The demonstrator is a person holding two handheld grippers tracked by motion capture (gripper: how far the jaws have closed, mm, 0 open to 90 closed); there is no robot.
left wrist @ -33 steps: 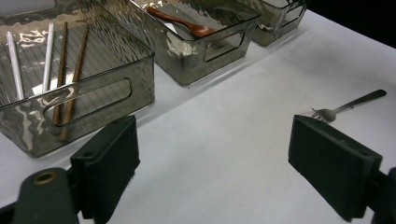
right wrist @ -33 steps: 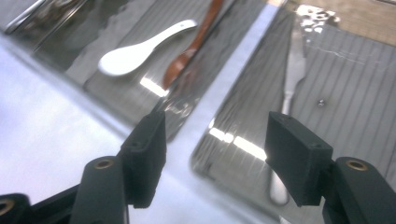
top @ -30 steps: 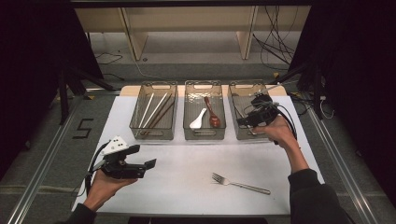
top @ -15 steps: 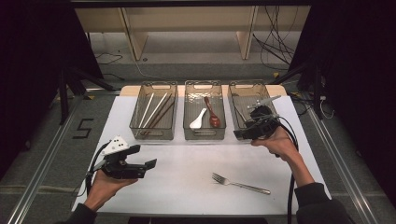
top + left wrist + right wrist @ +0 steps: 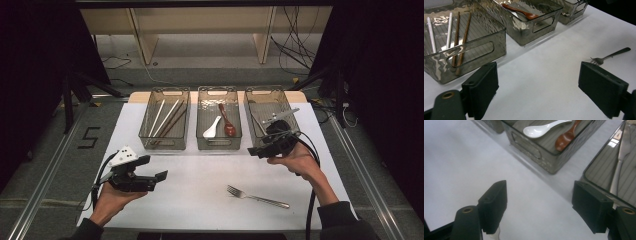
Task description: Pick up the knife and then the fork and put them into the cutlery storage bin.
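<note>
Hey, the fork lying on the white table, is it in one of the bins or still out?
Out. The fork lies flat on the white table, in front of the right bin and apart from it, with neither gripper on it.

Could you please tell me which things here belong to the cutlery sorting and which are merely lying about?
Job: fork on the table; right bin with metal cutlery; right gripper, open and empty.

Lying about: chopstick bin, spoon bin, floor cables.

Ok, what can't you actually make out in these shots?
- High view: contents of the right bin near its front are hidden by the right gripper.
- Right gripper view: the utensil in that bin is cut off by the edge.
- Left gripper view: the fork is partly hidden by a jaw.
</note>
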